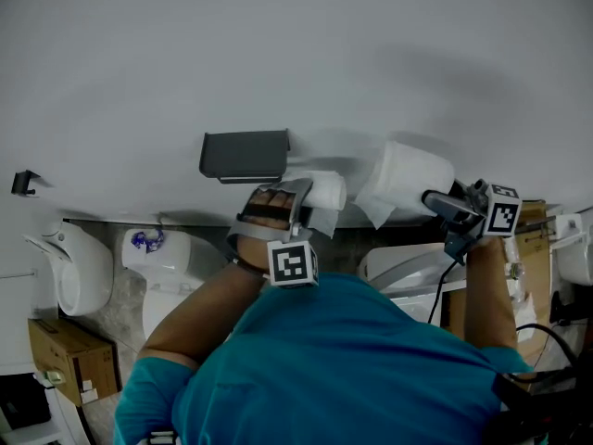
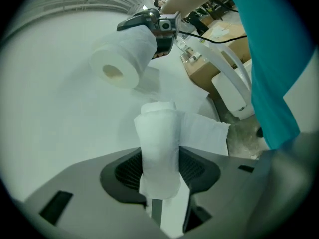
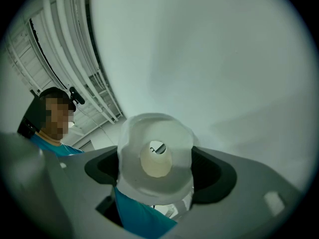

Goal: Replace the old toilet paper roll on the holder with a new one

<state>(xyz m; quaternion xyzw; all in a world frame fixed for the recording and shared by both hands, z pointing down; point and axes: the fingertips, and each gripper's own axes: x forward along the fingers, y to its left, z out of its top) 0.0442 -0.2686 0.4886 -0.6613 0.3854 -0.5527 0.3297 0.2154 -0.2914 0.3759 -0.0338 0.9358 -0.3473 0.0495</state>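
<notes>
White wall (image 1: 296,54) is seen behind everything. A dark grey holder (image 1: 244,156) is fixed to it. Only its top is shown from above, so the bar under it cannot be made out.

The old roll (image 2: 159,143) is off the holder. It is thin and squashed, and it is pinched upright between the two jaws of the left gripper (image 2: 160,178), just to the right of the holder. A loose sheet (image 2: 205,133) is hung off its right side. Its middle tube is covered by paper and cannot be seen. In the head view these jaws are partly hidden by the hand and the paper.

The new roll (image 3: 174,138) is fat and full. It is squeezed between the jaws of the right gripper (image 3: 156,172) and held up near the wall, well to the right of the holder and apart from the old roll. Whether the wall is touched cannot be told. Its cardboard tube is seen end-on in the right gripper view, and the jaw tips are hidden behind the roll there.

Lower down, a toilet (image 1: 167,267) and a cardboard box (image 1: 69,360) are seen on the left. Much of the floor is blocked by a teal shirt (image 1: 343,360).
</notes>
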